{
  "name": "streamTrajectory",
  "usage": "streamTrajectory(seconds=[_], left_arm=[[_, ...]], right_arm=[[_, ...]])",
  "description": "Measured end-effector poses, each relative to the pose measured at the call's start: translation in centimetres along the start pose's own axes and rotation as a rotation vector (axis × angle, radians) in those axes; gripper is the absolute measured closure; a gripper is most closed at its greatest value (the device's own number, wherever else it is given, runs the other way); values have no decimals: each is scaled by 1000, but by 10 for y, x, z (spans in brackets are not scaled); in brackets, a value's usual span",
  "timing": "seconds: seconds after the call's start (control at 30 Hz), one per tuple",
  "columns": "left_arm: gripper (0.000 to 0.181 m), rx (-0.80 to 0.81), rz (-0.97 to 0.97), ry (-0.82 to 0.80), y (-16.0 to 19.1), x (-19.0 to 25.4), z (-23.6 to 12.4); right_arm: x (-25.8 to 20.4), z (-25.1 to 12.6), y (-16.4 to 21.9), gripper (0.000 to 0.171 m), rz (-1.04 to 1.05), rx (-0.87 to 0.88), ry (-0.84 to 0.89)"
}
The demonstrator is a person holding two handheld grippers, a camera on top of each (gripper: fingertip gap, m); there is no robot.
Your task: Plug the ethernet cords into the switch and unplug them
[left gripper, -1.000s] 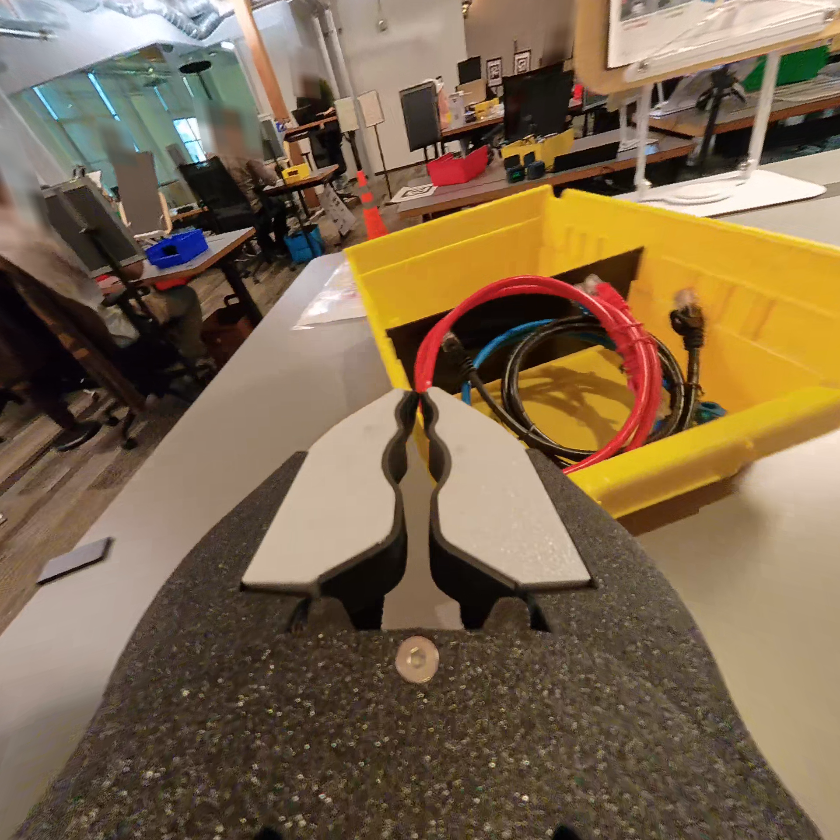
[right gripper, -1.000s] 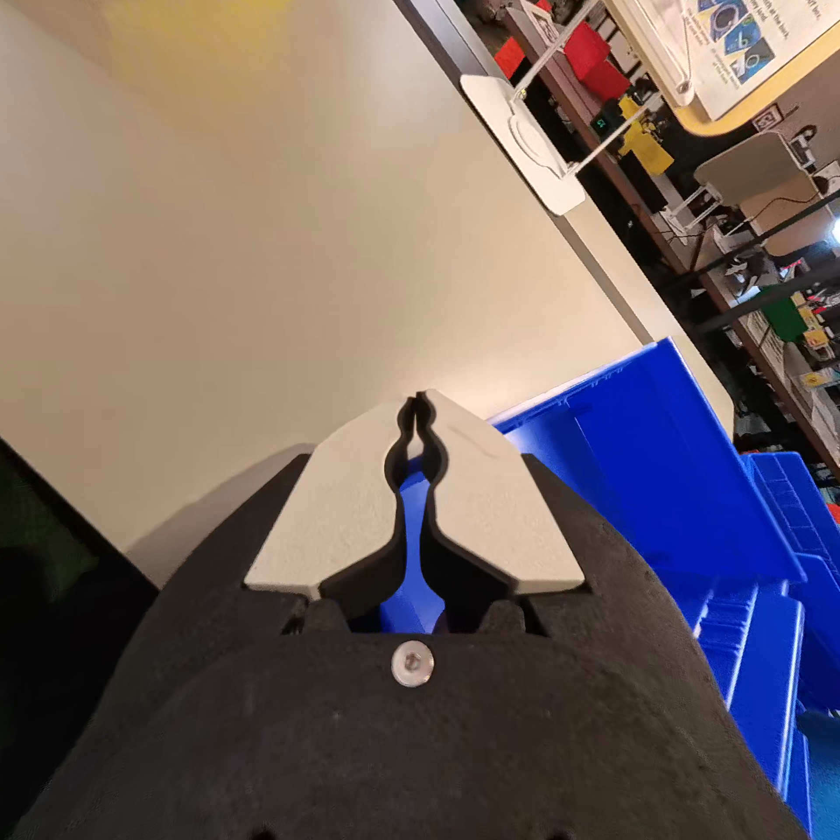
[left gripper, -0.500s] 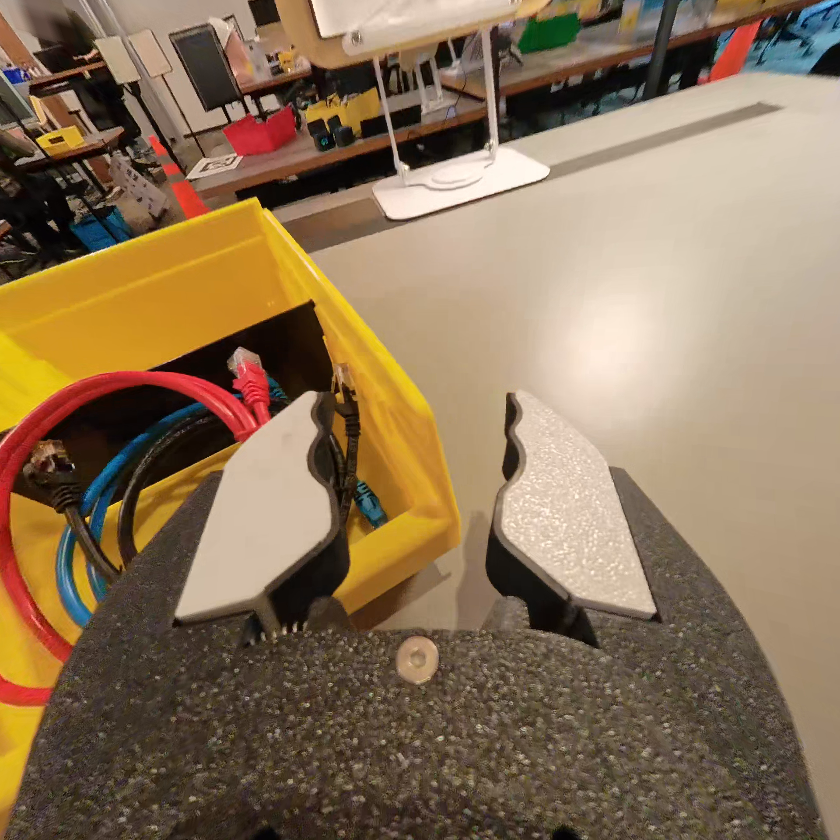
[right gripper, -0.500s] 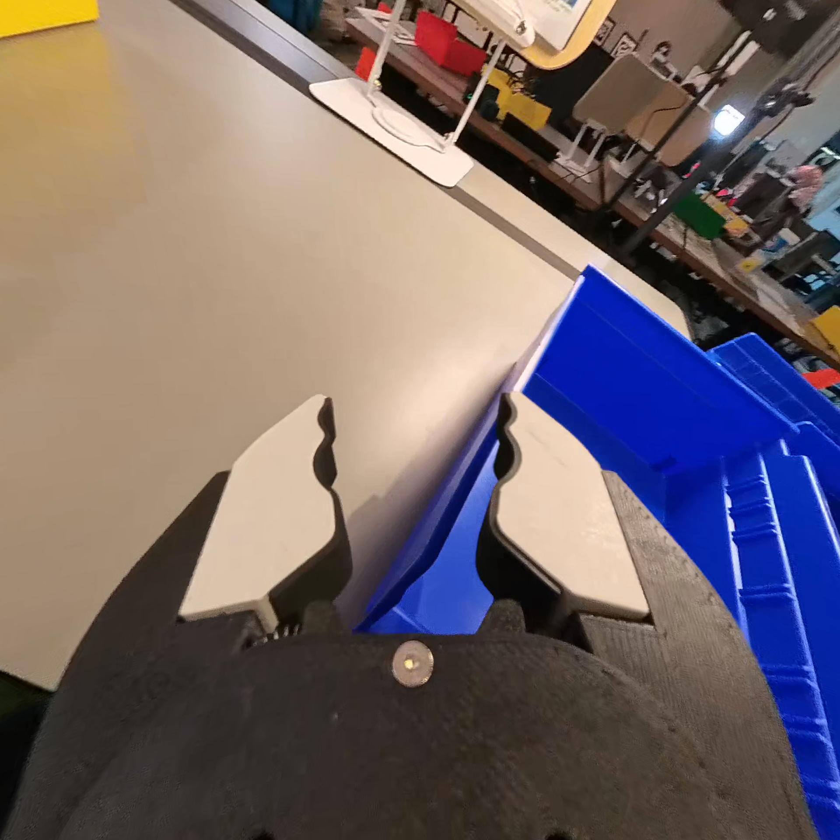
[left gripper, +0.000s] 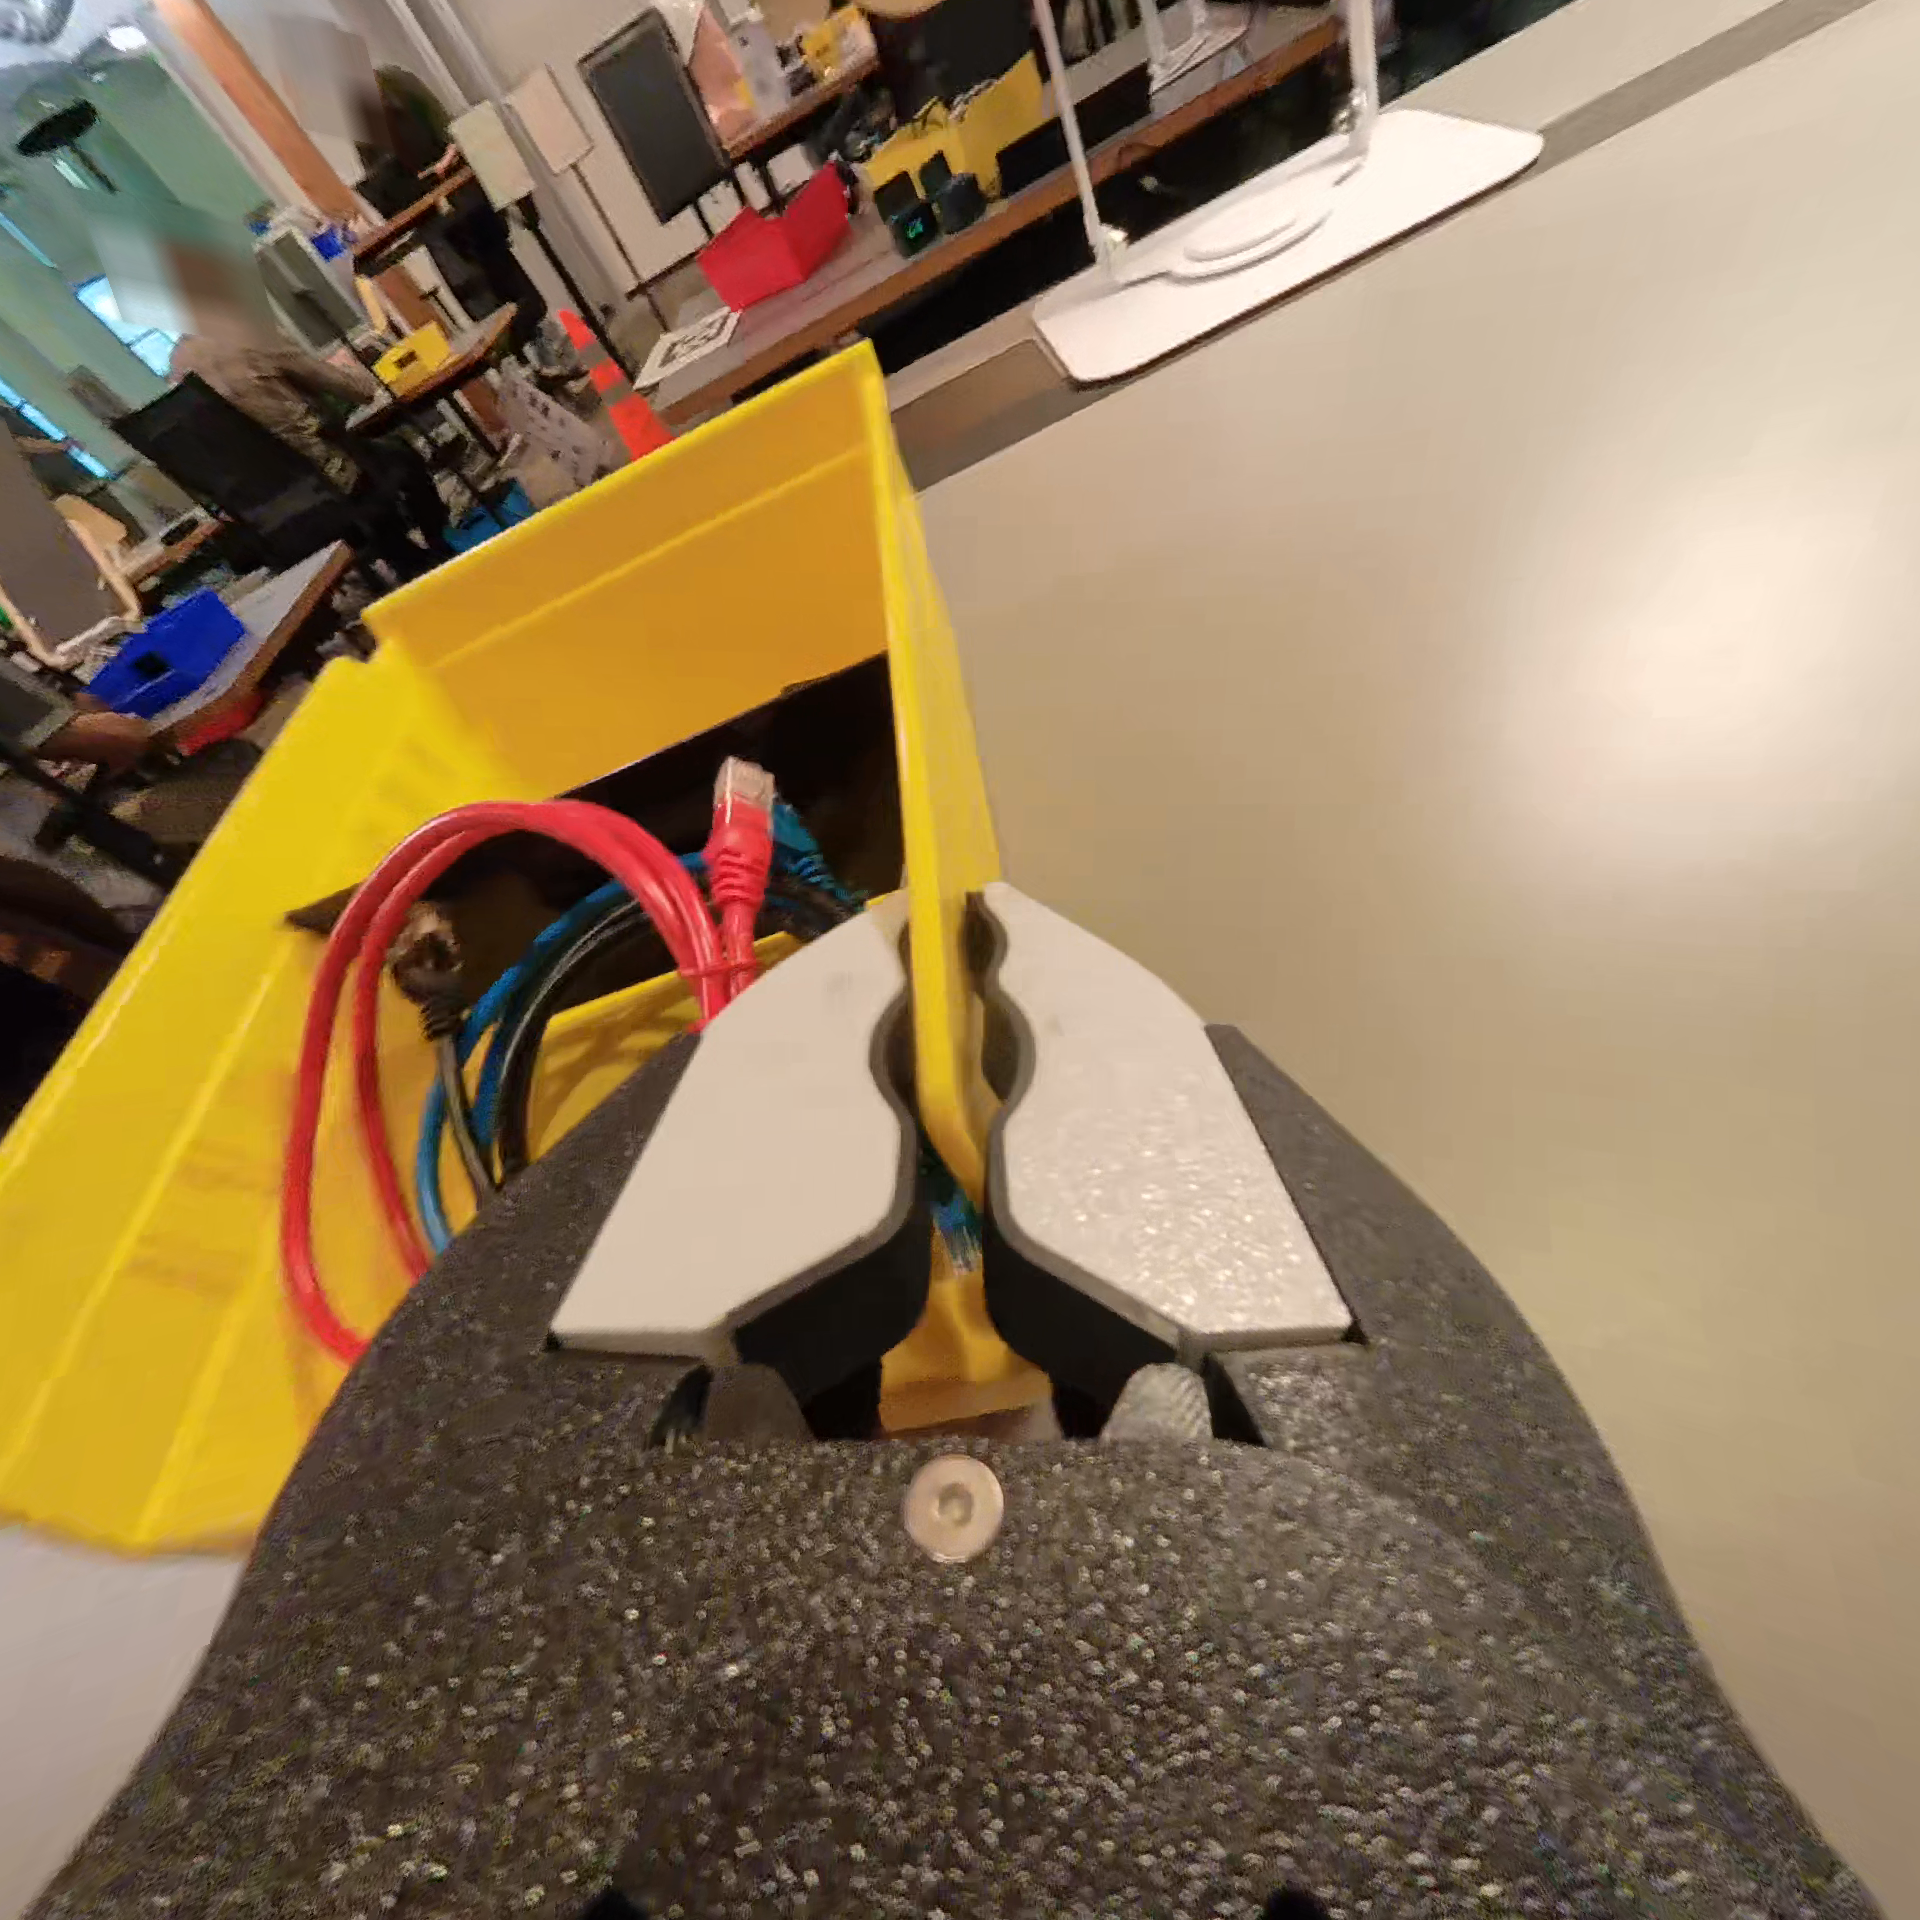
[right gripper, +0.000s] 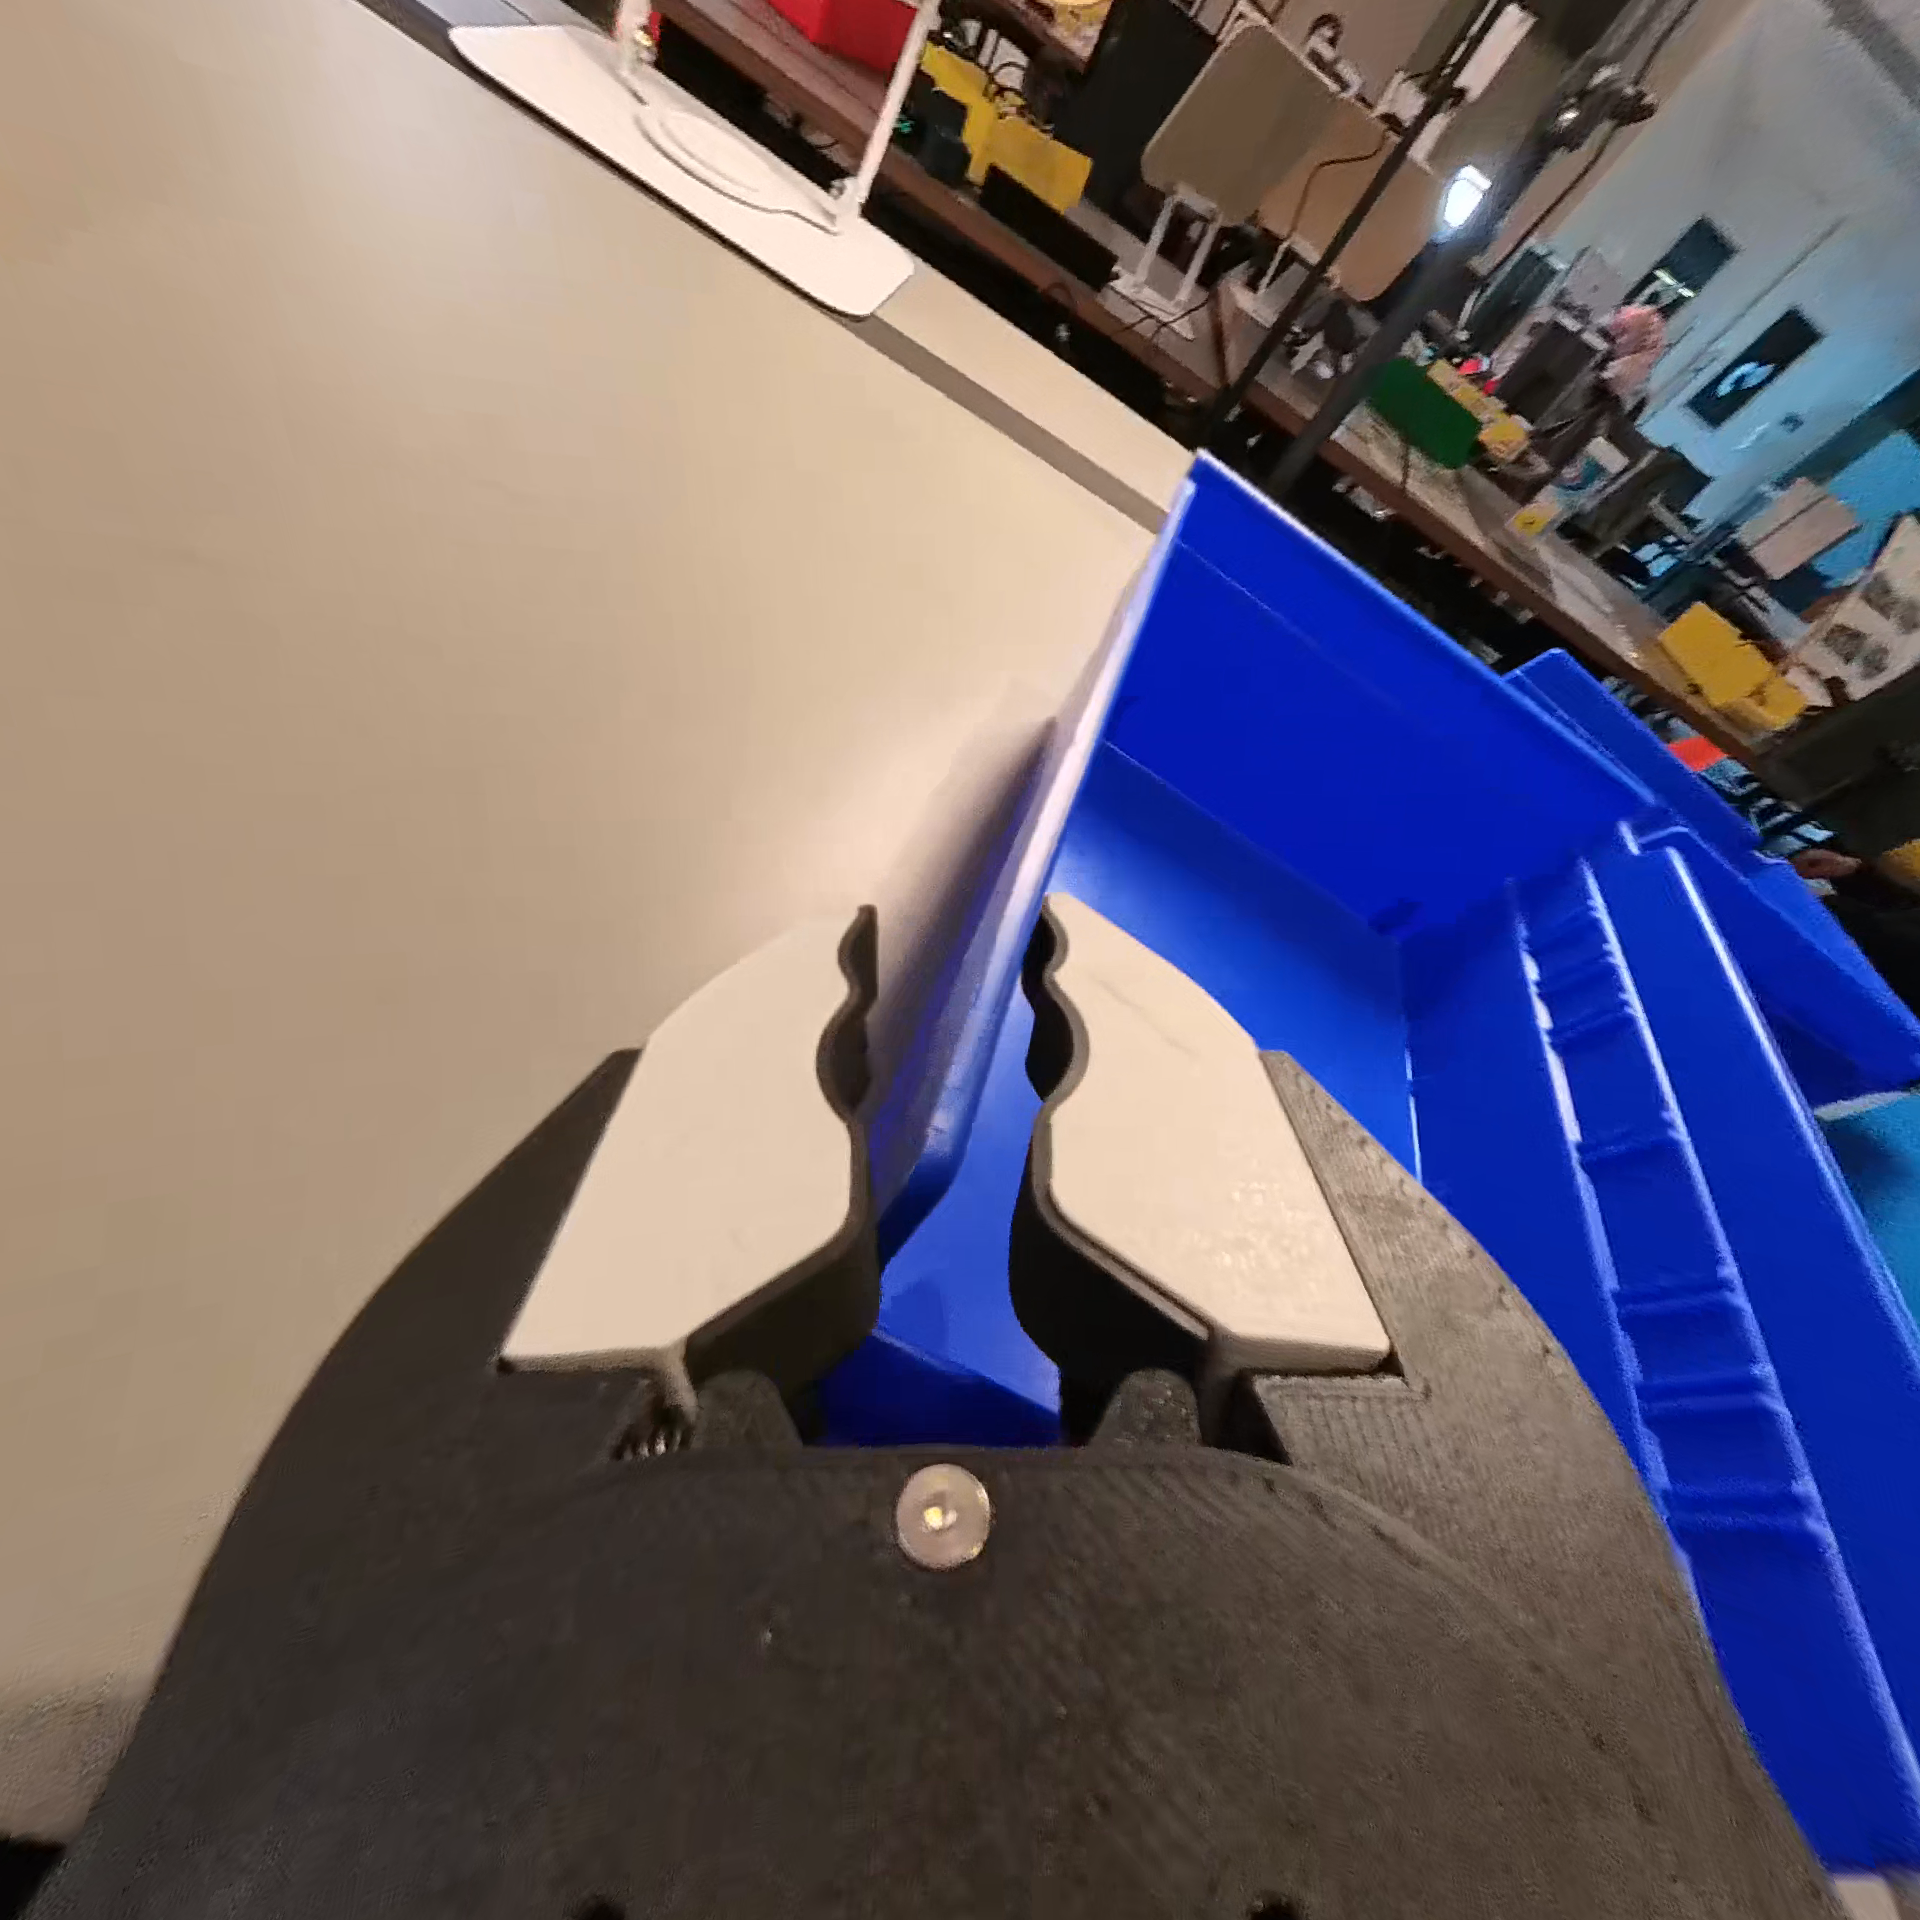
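**Both grippers now straddle bin walls; no cord is in hand.**

Half a second ago our left gripper (left gripper: pixel 940 925) gaped wide; now it pinches the right wall of the yellow bin (left gripper: pixel 644 613), while our right gripper (right gripper: pixel 951 935) has narrowed around the left wall of the blue bin (right gripper: pixel 1299 707), though we cannot tell if it grips. We judge the bins are being positioned on the counter (left gripper: pixel 1455 675) first. The red cord (left gripper: pixel 343 1039), blue cord (left gripper: pixel 457 1060) and black cord (left gripper: pixel 473 1153) lie coiled in the yellow bin. The switch is out of sight; the blue bin's floor is mostly hidden.
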State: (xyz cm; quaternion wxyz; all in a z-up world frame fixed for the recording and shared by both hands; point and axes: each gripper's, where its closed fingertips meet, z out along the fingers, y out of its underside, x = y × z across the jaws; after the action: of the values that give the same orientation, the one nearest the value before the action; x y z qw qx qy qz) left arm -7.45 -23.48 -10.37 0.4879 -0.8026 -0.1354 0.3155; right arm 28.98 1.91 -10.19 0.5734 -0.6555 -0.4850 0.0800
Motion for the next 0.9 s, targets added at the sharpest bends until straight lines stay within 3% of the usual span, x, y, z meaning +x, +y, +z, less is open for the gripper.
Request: streamTrajectory(seconds=[0.17, 0.43, 0.9], left_arm=[[174, 38, -24, 16, 16, -21, -23], [176, 60, 48, -36, 24, -42, -56], [174, 100, 20, -77, 33, -67, -49]], right_arm=[[28, 11, 7, 164, 0, -9, 95], [39, 33, 4, 164, 18, -28, 102], [43, 43, 3, 164, 20, -24, 118]])
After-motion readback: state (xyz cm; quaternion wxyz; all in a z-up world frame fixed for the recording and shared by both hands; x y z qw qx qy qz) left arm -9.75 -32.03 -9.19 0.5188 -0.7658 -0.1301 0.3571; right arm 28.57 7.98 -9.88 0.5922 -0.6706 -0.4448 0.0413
